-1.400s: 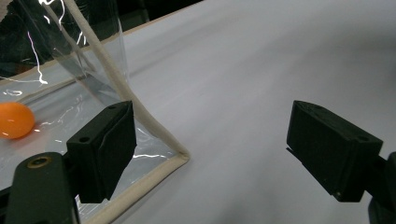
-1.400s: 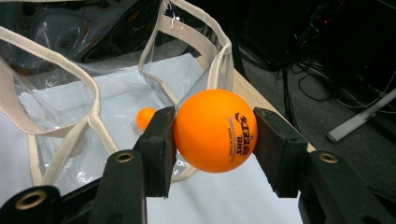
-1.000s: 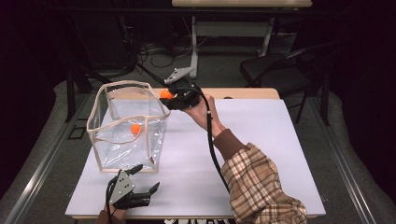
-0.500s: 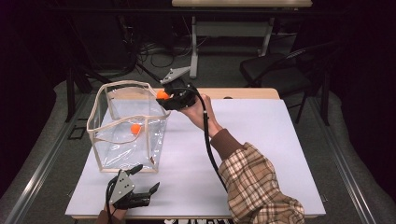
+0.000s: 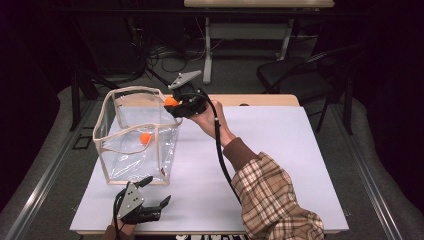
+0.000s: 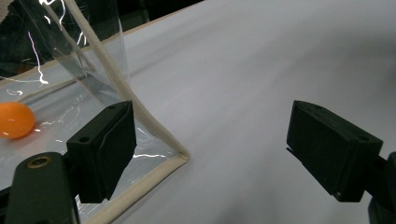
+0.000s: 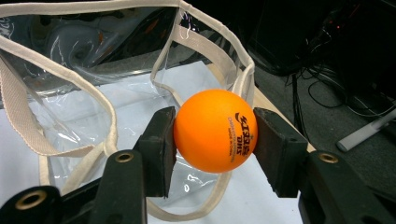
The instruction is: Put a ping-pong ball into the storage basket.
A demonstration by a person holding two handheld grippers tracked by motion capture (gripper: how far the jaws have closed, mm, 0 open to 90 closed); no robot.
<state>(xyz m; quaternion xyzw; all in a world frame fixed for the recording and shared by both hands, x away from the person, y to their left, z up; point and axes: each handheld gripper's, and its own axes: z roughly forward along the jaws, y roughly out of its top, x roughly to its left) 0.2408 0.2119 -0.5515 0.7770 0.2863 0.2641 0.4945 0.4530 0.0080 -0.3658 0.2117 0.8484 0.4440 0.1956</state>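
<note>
A clear plastic bag with cream edging stands open at the table's left. One orange ball lies inside it, seen also in the left gripper view as an orange ball behind the clear wall. My right gripper is shut on a second orange ball, held just above the bag's far right rim. My left gripper rests open near the front edge of the table, its jaws wide apart beside the bag's near bottom corner, with nothing between them.
The white table top spreads to the right of the bag. A black chair and cables on the floor lie beyond the far edge. A plaid sleeve crosses the near right of the table.
The right gripper with its orange ball has shifted slightly left, toward the bag's opening. The left gripper has stayed where it was.
</note>
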